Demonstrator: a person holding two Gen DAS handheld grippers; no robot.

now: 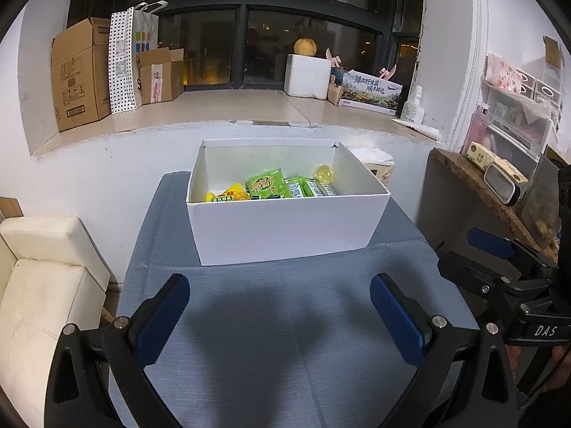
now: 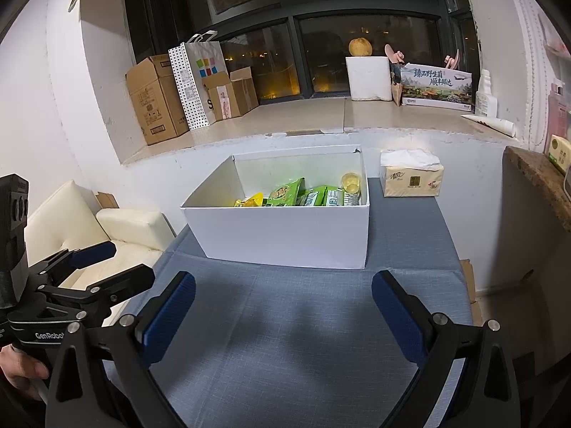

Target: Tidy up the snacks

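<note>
- The left gripper [image 1: 279, 306] hangs over the blue tablecloth [image 1: 285, 321] with its blue-padded fingers spread wide and nothing between them.
- The right gripper [image 2: 283, 306] is likewise released and empty, level with the left one; each shows at the other camera's edge, at 3 o'clock and 9 o'clock.
- At 12 o'clock from both grippers, a white box [image 2: 285, 232] stands on the cloth, apart from the fingers.
- The snacks lie inside it: a yellow packet [image 1: 228, 194] at the left, green packets [image 1: 266, 185] in the middle, and a round yellowish cup [image 1: 324, 173], perhaps jelly, against the right wall.
- Beyond the box at 1 o'clock sits a tissue pack [image 2: 412, 174].
- Farthest, cardboard boxes [image 2: 157, 100] stand on the window ledge.
</note>
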